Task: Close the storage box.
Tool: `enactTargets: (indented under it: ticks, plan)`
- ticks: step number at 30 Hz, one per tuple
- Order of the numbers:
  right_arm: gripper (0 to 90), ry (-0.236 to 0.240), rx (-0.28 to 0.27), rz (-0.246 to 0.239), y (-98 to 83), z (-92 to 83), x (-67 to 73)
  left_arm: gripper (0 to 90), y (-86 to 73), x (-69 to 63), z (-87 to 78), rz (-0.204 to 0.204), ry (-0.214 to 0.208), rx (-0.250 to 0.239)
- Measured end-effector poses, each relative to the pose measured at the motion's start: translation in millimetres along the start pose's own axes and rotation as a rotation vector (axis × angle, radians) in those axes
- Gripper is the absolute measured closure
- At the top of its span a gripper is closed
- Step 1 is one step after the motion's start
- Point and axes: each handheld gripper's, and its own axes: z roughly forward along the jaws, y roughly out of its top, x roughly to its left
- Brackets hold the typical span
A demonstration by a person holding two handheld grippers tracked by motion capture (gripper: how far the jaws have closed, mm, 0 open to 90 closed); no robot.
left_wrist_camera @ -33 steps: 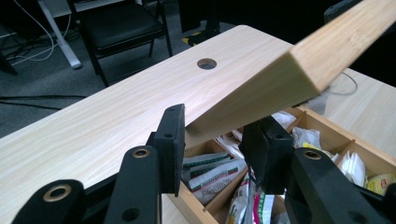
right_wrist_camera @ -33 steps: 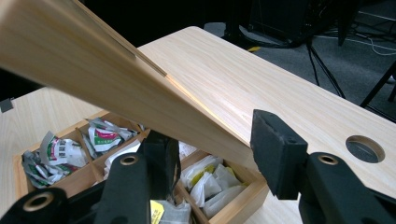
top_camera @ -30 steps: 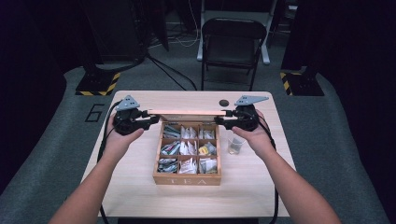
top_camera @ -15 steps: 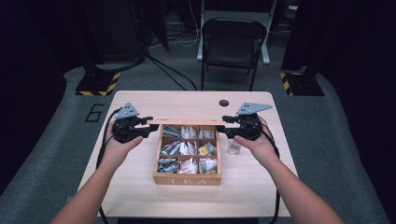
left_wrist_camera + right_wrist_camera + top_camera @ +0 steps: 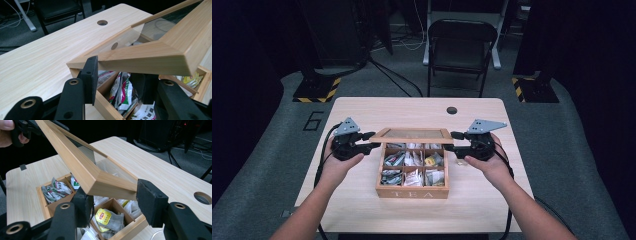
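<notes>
Lid [image 5: 414,133] of the wooden tea box [image 5: 413,192], a thin frame around a clear pane, sits half raised at the centre of the high view. The left tongs [image 5: 371,140] straddle its left corner; in the left gripper view the jaws stand either side of the frame edge, and I cannot tell whether they press it or merely bracket it. The right tongs [image 5: 453,140] meet the right corner likewise, their pads spread wider than the wood. The lid looks light and stiff, its pane likely fragile, so the wooden corners are the places to grip. One box, one lid and six compartments of tea sachets [image 5: 405,159] rest on the desk [image 5: 362,110]; one chair [image 5: 460,45] stands at upper centre.
</notes>
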Motion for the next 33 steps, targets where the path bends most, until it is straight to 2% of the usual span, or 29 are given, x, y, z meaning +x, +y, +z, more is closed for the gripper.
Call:
enactTargets:
  ticks: [4,7,11,16,27,33]
  plan:
    - [47.5,-0.002,-0.006,0.012,-4.6,-1.6,3.8,58.3,-4.7,-2.0,-0.5,0.006,0.000,0.003]
    - [47.5,0.001,0.001,0.002,-8.1,-1.9,6.0,58.3,-7.9,-4.3,-1.3,0.011,0.003,0.008]
    - [47.6,-0.002,0.002,0.012,-12.1,-3.7,9.5,58.4,-12.9,-6.3,-2.4,-0.005,-0.002,-0.008]
    - [47.4,-0.008,0.007,0.009,-17.3,-4.2,14.2,57.8,-17.8,-9.8,-4.0,0.001,-0.003,-0.004]
    - [46.6,-0.004,0.000,0.020,-26.1,-3.6,17.4,56.0,-23.0,-20.2,-11.6,0.015,0.005,-0.005]
    - [46.7,-0.005,0.016,0.019,-29.9,-4.3,20.4,55.5,-28.3,-25.9,-16.6,0.019,-0.003,-0.008]
